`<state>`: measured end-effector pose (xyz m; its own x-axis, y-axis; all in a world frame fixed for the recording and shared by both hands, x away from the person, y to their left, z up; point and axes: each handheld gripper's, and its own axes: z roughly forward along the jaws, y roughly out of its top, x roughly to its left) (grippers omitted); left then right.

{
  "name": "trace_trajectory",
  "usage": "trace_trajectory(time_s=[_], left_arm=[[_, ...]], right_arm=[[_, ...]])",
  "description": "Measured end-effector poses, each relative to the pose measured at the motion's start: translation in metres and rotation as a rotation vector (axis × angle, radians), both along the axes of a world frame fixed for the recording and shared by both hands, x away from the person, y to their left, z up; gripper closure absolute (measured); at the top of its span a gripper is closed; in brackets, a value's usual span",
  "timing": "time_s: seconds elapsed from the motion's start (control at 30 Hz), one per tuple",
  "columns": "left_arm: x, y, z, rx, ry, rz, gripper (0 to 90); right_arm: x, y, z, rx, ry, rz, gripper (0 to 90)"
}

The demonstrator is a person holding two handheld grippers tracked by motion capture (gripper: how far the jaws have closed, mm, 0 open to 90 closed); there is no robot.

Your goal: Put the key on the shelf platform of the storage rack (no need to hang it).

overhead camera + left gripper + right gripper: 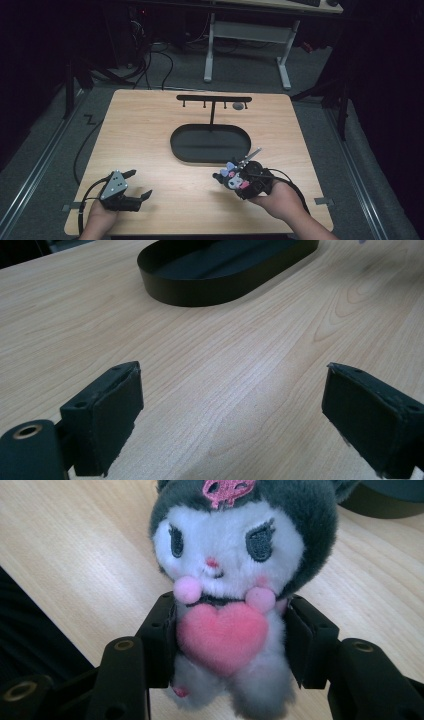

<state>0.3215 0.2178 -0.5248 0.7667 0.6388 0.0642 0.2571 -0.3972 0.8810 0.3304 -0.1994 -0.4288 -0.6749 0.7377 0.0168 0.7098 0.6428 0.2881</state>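
Plush keychain toy (227,580) sits clamped by its body in my right tool (239,178), held above the desk (150,150). Just beyond that tool lies the black oval tray (210,145), with the hook stand (213,100) rising behind it. My left tool (134,185) rests apart, nothing between its jaws. Pickup looks done; I judge hanging the toy on a hook remains.
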Motion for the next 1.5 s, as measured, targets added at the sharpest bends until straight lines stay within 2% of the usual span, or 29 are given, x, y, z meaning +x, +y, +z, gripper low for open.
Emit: trace_trajectory(time_s=[0.37, 0.4, 0.47, 0.53, 0.67, 0.83, 1.0, 1.1, 1.5], left_arm=[[0.000, 0.000, 0.000, 0.006, 0.002, -0.007, 10.2], [0.000, -0.001, 0.000, 0.007, 0.002, -0.008, 10.3], [0.000, -0.001, 0.000, 0.008, 0.003, -0.010, 10.5], [0.000, -0.001, 0.000, 0.008, 0.002, -0.009, 10.9], [0.000, 0.000, 0.000, 0.009, 0.001, -0.006, 11.2], [0.000, 0.001, 0.000, 0.005, -0.005, 0.003, 11.5], [0.000, 0.001, 0.000, 0.008, -0.005, 0.005, 11.5], [0.000, 0.001, 0.000, 0.010, -0.007, 0.009, 11.4], [0.000, 0.002, 0.000, 0.003, -0.006, 0.010, 11.3]], right_arm=[[0.012, -0.010, 0.007, 0.000, -0.012, -0.038, 46.8], [0.012, -0.010, 0.009, -0.004, 0.000, -0.074, 46.8], [0.016, -0.012, 0.011, 0.003, -0.007, -0.081, 46.8], [0.022, -0.016, 0.014, 0.008, -0.024, -0.066, 46.8], [0.030, -0.017, 0.017, -0.001, -0.038, -0.077, 46.8], [0.042, -0.019, 0.020, -0.008, -0.040, -0.099, 46.8], [0.053, -0.019, 0.021, -0.004, -0.047, -0.122, 46.8], [0.060, -0.017, 0.023, -0.009, -0.061, -0.120, 46.9], [0.084, -0.007, 0.029, 0.015, -0.070, -0.139, 46.9]])
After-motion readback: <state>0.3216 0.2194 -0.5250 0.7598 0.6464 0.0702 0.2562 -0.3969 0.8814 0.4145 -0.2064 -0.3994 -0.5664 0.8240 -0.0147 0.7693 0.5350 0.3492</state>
